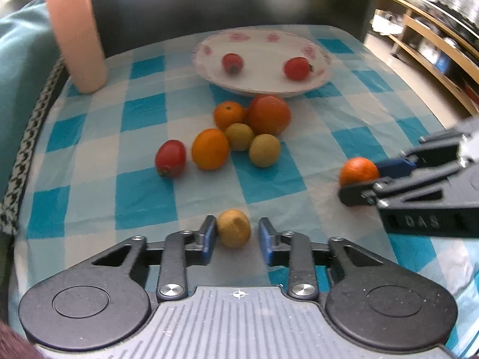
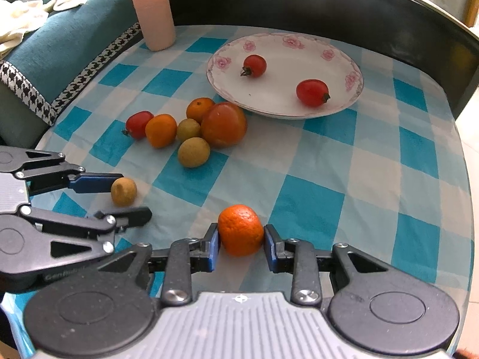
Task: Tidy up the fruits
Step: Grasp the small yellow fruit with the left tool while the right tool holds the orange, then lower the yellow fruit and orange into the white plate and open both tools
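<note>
On cloth, left gripper (image 1: 236, 233): tilted down, pinching longan (image 1: 233, 232).
Right gripper (image 2: 241, 239): tilted down, pinching orange (image 2: 241, 229).
Writing: "DAS".

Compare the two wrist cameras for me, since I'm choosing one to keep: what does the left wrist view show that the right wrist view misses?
Only the left wrist view: wooden shelves at the right edge. Only the right wrist view: a cream cloth lying on the teal cushion. Both: the flowered plate holding two tomatoes, the fruit pile, the pink cylinder, the left gripper around the small brown fruit, and the right gripper shut on the orange.
</note>
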A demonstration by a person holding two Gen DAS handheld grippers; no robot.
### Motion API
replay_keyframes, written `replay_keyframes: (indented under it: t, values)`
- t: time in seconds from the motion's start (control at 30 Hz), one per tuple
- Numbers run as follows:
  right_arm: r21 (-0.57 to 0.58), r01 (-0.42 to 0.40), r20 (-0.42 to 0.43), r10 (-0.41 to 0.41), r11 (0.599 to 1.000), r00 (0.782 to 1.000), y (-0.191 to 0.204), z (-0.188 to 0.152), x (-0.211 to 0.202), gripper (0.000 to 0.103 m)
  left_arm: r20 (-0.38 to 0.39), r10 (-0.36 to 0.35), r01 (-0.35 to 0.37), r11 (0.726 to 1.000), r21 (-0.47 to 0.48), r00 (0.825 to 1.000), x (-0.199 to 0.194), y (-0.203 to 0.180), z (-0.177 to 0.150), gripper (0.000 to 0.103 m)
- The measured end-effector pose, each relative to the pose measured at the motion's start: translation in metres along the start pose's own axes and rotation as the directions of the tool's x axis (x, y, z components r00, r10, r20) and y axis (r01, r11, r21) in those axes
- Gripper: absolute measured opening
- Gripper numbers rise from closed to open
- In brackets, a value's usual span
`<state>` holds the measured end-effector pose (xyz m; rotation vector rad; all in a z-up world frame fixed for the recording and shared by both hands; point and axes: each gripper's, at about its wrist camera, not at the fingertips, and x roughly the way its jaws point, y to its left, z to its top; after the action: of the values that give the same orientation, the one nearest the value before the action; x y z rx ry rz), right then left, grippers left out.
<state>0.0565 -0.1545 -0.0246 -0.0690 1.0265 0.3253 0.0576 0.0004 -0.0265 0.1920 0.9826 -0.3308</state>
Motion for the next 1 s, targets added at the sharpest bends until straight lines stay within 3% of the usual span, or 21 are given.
replay_keyframes:
  t: [0.23, 0.53, 1.0]
  values:
    - [0.036, 0.033, 0.017, -0.034, 0.999, 0.999, -0.001, -0.003, -0.017, 0.044, -0.044, 0.009, -0.011, 0.999, -0.037, 0.999, -0.008, 0.0, 0.003, 0.031]
    - [0.091, 0.039, 0.074, -0.046, 0.995, 0.996, -0.004, 0.015, -0.03, 0.044, 0.022, -0.045, 0.046, 0.998, -0.04, 0.999, -0.014, 0.0, 0.037, 0.031]
    - [0.156, 0.032, 0.136, -0.053, 0.987, 0.989, -0.032, 0.062, -0.019, 0.044, 0.07, -0.096, 0.101, 0.992, -0.069, 0.993, 0.016, -0.005, 0.096, 0.031]
